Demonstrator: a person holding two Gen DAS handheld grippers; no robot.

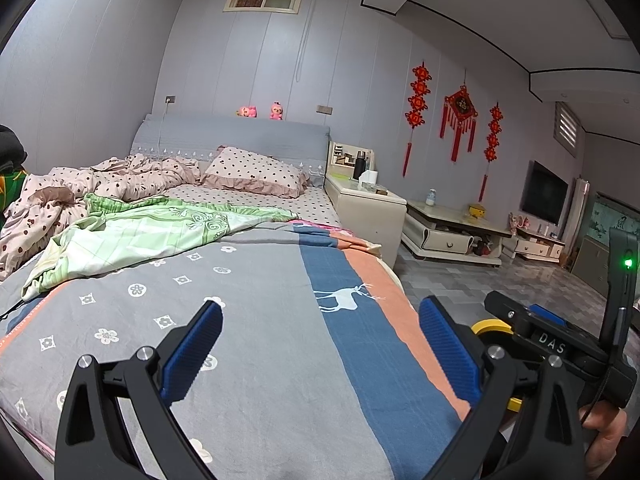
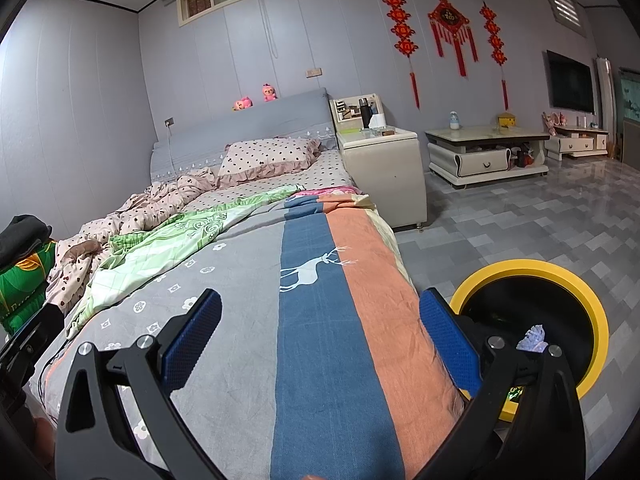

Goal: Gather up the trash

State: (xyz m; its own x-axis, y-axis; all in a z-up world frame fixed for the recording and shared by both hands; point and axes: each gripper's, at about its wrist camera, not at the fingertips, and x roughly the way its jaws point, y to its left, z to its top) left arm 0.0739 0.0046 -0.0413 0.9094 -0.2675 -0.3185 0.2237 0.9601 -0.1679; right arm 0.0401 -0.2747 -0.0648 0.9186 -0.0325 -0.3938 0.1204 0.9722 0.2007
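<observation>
My left gripper (image 1: pixel 320 316) is open and empty, held over the foot of the bed above the grey, blue and orange bedspread (image 1: pixel 248 320). My right gripper (image 2: pixel 320 312) is open and empty too, over the same bedspread (image 2: pixel 320 340). A yellow-rimmed trash bin (image 2: pixel 576 280) with a black liner stands on the floor right of the bed, beside my right gripper's right finger. A crumpled pale piece of trash (image 2: pixel 532 338) lies inside it. In the left wrist view the right gripper's body (image 1: pixel 560 344) and a bit of the bin's yellow rim (image 1: pixel 492 326) show at the right. No loose trash shows on the bed.
A green quilt (image 1: pixel 132 236), a pink dotted duvet (image 1: pixel 120 180) and a pillow (image 1: pixel 252 172) lie further up the bed. A white nightstand (image 2: pixel 384 168) with a flask and tissues stands right of the headboard, then a low table (image 2: pixel 484 152). The grey tiled floor (image 2: pixel 520 216) lies to the right.
</observation>
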